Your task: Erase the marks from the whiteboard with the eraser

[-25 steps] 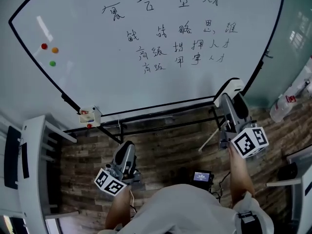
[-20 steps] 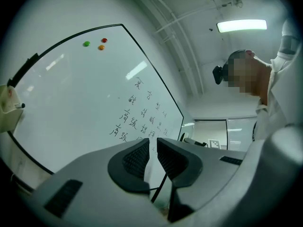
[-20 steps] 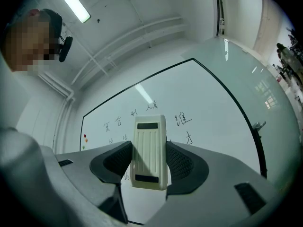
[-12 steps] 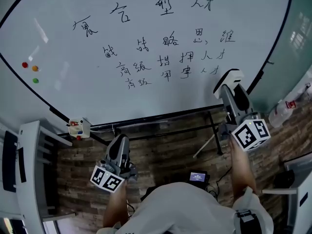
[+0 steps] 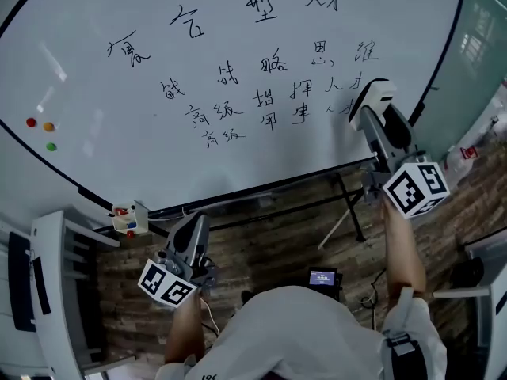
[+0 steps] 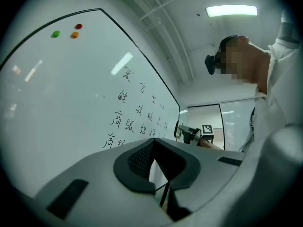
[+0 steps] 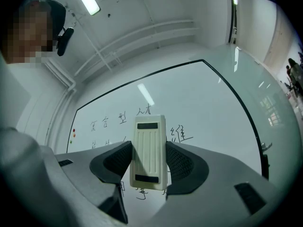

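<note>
The whiteboard (image 5: pixel 103 93) carries several rows of black handwriting (image 5: pixel 269 93). My right gripper (image 5: pixel 372 108) is shut on a white eraser (image 5: pixel 379 92), which sits at the right end of the lower rows of writing, on or very near the board. Seen from the right gripper view, the ribbed eraser (image 7: pixel 149 145) stands upright between the two dark pads (image 7: pixel 117 161), with the writing (image 7: pixel 180 134) behind it. Low at the left, away from the board, my left gripper (image 5: pixel 192 228) hangs over the floor. Its jaws (image 6: pixel 154 160) are shut with nothing in them.
Red (image 5: pixel 30 122), orange (image 5: pixel 49 127) and green (image 5: pixel 51 146) magnets sit at the board's left. A small marker holder (image 5: pixel 127 217) hangs at the lower left corner. A white table (image 5: pixel 47 291) stands at the left, a small screen device (image 5: pixel 322 277) on the wooden floor, and a plastic bag (image 5: pixel 475 145) at the right.
My right gripper has risen with the eraser from below the board's lower edge up to the right end of the writing. The left gripper has stayed low.
</note>
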A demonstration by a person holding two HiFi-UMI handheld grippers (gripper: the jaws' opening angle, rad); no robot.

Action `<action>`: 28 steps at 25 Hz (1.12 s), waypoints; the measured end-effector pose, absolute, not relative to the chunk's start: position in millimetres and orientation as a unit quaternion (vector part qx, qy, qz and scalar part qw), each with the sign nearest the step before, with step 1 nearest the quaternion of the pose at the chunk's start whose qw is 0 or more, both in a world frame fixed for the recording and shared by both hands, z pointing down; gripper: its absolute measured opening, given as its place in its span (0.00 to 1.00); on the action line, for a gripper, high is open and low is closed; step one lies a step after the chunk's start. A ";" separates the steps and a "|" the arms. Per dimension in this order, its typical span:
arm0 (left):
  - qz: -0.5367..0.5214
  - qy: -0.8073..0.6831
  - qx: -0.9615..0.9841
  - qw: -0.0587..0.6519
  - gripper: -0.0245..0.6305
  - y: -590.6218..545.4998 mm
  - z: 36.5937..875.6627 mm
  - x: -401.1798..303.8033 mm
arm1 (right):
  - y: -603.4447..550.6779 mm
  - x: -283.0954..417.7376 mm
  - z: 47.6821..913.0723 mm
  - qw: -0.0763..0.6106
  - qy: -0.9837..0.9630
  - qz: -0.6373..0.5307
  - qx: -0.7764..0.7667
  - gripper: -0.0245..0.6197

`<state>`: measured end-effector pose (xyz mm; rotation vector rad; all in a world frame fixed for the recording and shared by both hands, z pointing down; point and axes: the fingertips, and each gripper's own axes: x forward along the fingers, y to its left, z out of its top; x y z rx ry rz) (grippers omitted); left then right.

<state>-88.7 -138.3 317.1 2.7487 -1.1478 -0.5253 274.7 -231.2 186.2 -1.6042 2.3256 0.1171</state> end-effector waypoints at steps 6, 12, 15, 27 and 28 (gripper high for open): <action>-0.157 -0.397 0.904 0.023 0.05 -148.5 307.4 -111.3 | -245.9 276.2 151.3 0.139 0.791 0.082 -0.590 0.42; -0.152 -0.411 0.899 0.016 0.05 -164.6 298.4 -129.4 | -274.1 275.6 113.3 0.120 0.774 0.106 -0.612 0.42; -0.153 -0.415 0.897 0.018 0.05 -173.9 292.9 -136.4 | -289.3 277.0 93.3 0.112 0.767 0.110 -0.622 0.42; -0.152 -0.417 0.896 0.024 0.05 -183.4 291.3 -143.2 | -333.4 278.0 35.8 0.087 0.753 0.101 -0.644 0.42; -0.151 -0.418 0.896 0.023 0.05 -183.6 291.1 -143.7 | -336.5 278.0 36.0 0.086 0.753 0.097 -0.645 0.42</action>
